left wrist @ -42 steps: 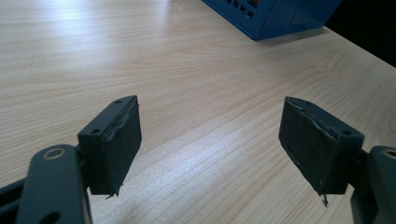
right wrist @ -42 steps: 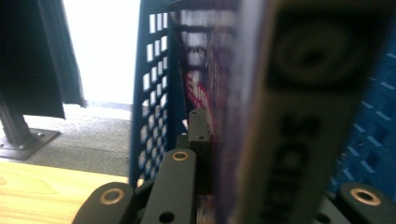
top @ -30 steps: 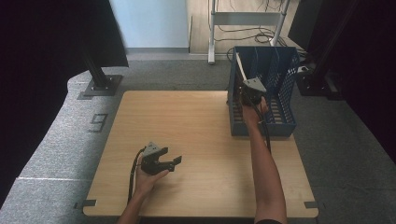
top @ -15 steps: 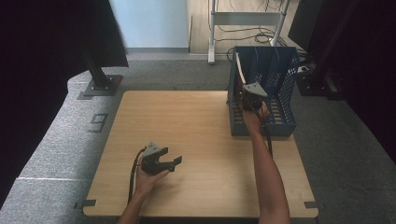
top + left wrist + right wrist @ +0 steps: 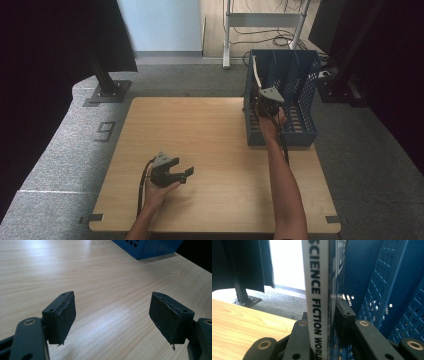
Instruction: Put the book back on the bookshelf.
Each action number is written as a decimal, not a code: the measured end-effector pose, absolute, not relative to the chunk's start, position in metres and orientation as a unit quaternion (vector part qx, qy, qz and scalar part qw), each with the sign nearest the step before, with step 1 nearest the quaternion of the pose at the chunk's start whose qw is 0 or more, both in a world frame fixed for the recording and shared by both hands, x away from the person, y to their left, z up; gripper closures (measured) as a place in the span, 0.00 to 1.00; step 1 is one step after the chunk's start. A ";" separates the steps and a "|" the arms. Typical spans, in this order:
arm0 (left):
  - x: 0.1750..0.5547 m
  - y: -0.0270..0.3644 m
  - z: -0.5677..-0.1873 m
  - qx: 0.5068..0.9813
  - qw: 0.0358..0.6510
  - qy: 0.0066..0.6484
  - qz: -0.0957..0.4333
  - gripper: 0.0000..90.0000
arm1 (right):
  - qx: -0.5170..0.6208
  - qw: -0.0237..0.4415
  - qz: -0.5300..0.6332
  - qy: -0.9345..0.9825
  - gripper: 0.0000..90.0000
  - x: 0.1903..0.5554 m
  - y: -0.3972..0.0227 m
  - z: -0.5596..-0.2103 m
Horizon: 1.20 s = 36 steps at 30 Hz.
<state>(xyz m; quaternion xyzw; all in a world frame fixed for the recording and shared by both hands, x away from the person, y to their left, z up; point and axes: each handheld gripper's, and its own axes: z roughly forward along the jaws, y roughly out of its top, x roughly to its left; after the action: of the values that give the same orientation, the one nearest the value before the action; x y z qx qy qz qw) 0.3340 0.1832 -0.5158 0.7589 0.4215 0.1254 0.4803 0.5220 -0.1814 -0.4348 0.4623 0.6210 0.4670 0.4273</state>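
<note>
Holding a thin magazine (image 5: 315,302) upright at the blue rack (image 5: 300,100), with nothing shifted over the past second.

We have the right claw (image 5: 328,315) pinching the magazine by its lower part, the white spine lettered "SCIENCE FICTION WORLD" rising straight up from between the jaws. The rack's perforated blue walls stand just to the claw's right and beyond it in the right gripper view, and from above the claw (image 5: 270,97) sits at the rack's near-left corner with the magazine standing among the dividers. Compared with the earlier pictures we see no move in either hand, so we judge the magazine is lined up with a slot but not yet released. Our left claw (image 5: 112,315) rests well apart on the wooden surface (image 5: 210,140), jaws spread and empty.
</note>
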 end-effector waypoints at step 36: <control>0.331 0.179 -0.516 0.763 0.478 0.417 0.123 0.24 | 0.446 0.397 0.501 0.626 0.60 0.495 -0.182 -0.430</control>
<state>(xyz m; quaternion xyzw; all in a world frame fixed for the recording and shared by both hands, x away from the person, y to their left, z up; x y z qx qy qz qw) 0.3311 0.1792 -0.5161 0.7631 0.4166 0.1233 0.4784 0.4953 -0.1824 -0.4296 0.4457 0.6264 0.5015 0.3968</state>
